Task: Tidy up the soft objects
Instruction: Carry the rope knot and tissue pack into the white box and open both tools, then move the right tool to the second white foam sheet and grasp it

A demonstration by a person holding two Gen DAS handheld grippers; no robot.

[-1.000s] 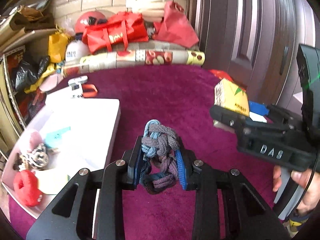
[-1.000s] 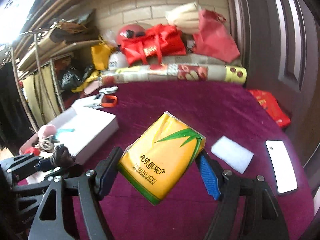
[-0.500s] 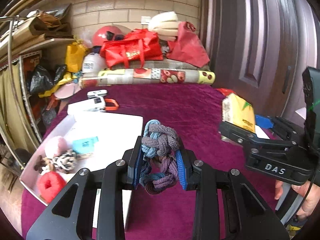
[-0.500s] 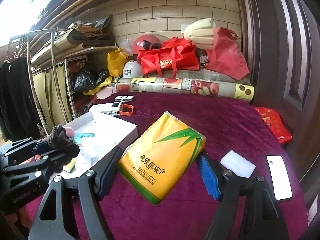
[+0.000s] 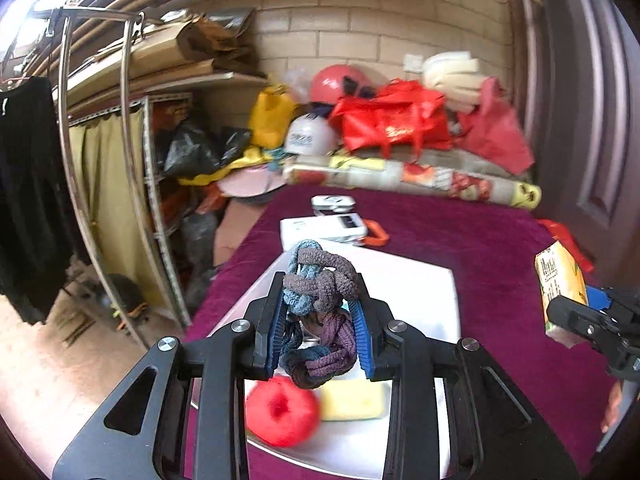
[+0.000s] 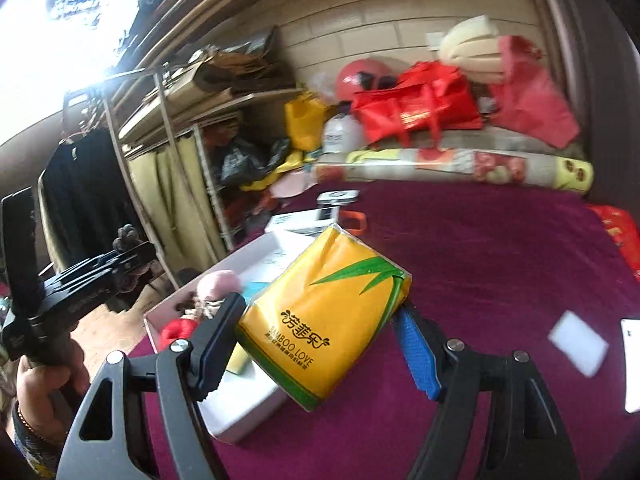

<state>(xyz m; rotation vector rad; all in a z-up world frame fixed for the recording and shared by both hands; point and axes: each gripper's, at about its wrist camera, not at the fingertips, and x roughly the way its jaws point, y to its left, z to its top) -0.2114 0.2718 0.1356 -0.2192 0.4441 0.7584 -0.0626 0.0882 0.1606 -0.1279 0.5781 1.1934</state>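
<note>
Knitted rope toy (image 5: 318, 312) is held in the left tongs (image 5: 320, 320) above the white box (image 5: 416, 280); right tongs (image 6: 320, 332) grip the tissue pack (image 6: 324, 320). 2 items are not yet placed.

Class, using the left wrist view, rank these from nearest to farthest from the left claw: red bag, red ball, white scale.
1. Red ball, just below the left claw, in the white box.
2. White scale, beyond the box.
3. Red bag, against the back wall.
</note>
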